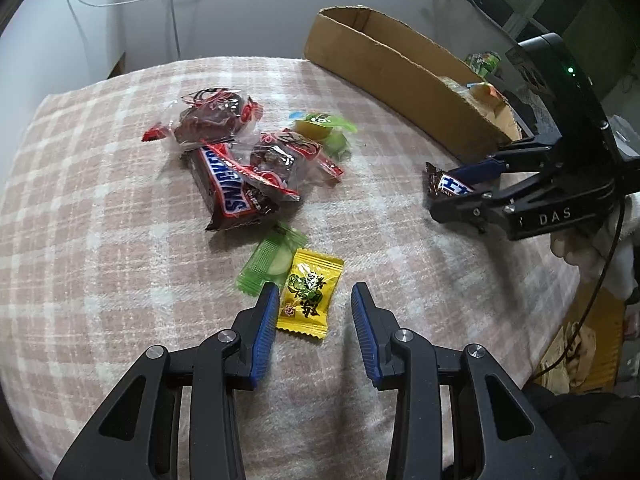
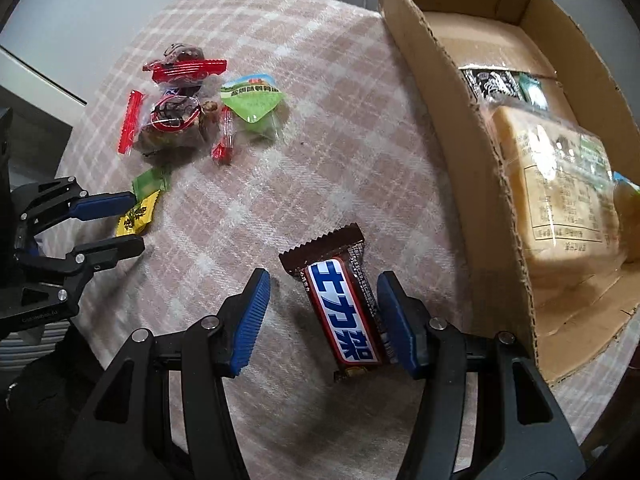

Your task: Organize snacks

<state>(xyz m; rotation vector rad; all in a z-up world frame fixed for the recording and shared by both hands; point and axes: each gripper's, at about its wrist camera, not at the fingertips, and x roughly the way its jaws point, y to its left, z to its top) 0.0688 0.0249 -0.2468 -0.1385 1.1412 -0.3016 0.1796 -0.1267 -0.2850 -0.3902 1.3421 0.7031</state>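
Observation:
My left gripper (image 1: 315, 294) is open, its fingers on either side of a yellow candy packet (image 1: 308, 294) lying on the pink checked cloth (image 1: 100, 220); a green candy (image 1: 268, 262) lies beside it. My right gripper (image 2: 323, 292) is open around a small Snickers bar (image 2: 344, 312), which touches the right finger while the left finger stands apart. The bar also shows in the left wrist view (image 1: 450, 186). A pile with a large Snickers bar (image 1: 228, 192), red-wrapped sweets (image 1: 216, 116) and a green jelly cup (image 1: 324, 130) lies farther back.
A cardboard box (image 2: 492, 152) stands at the table's right, holding a bagged pale snack (image 2: 560, 192) and other packets. In the left wrist view the box (image 1: 400, 68) is at the back right. Cables hang on the wall behind.

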